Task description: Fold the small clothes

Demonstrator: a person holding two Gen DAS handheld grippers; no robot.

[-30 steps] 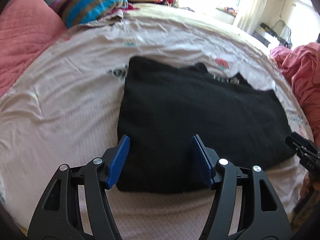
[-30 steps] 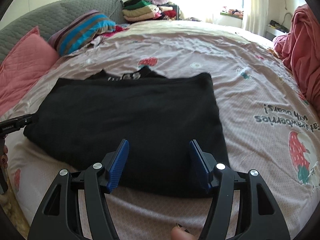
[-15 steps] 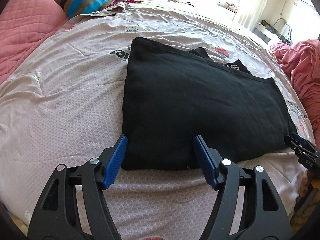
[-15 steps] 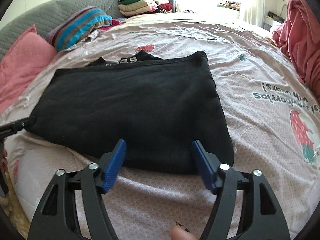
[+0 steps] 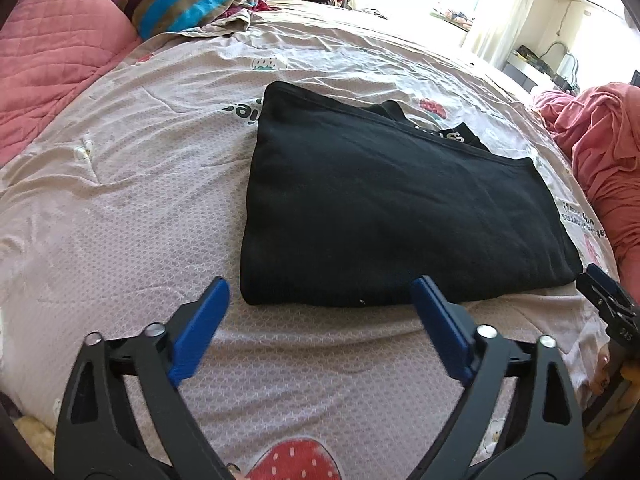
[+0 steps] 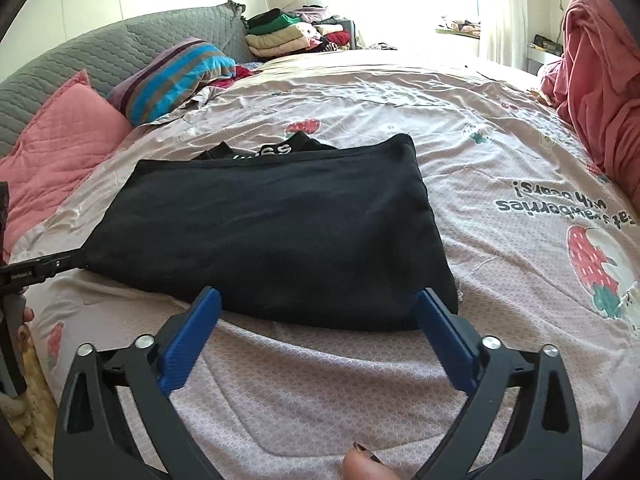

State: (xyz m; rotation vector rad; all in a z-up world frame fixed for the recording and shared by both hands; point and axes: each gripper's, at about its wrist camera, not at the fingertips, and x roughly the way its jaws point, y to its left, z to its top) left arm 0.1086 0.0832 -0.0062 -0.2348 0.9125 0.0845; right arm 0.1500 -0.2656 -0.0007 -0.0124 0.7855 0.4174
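Note:
A black garment (image 5: 392, 208) (image 6: 280, 232) lies folded into a flat rectangle on the bed, with a printed waistband peeking out at its far edge. My left gripper (image 5: 320, 286) hovers just short of the garment's near left corner, its jaws opening wide with nothing between the blue pads. My right gripper (image 6: 318, 296) sits at the near right edge of the garment, jaws also opening wide; the fabric edge lies below between the pads, untouched. Each gripper shows at the edge of the other's view.
The bed sheet (image 5: 120, 200) has a strawberry print. A pink pillow (image 6: 60, 148) and a striped pillow (image 6: 176, 76) lie at the head. A pile of folded clothes (image 6: 296, 36) sits beyond. A red blanket (image 6: 600, 80) is heaped on the right.
Both grippers have drawn back toward the near edge of the garment and their jaws have spread much wider. The garment lies still.

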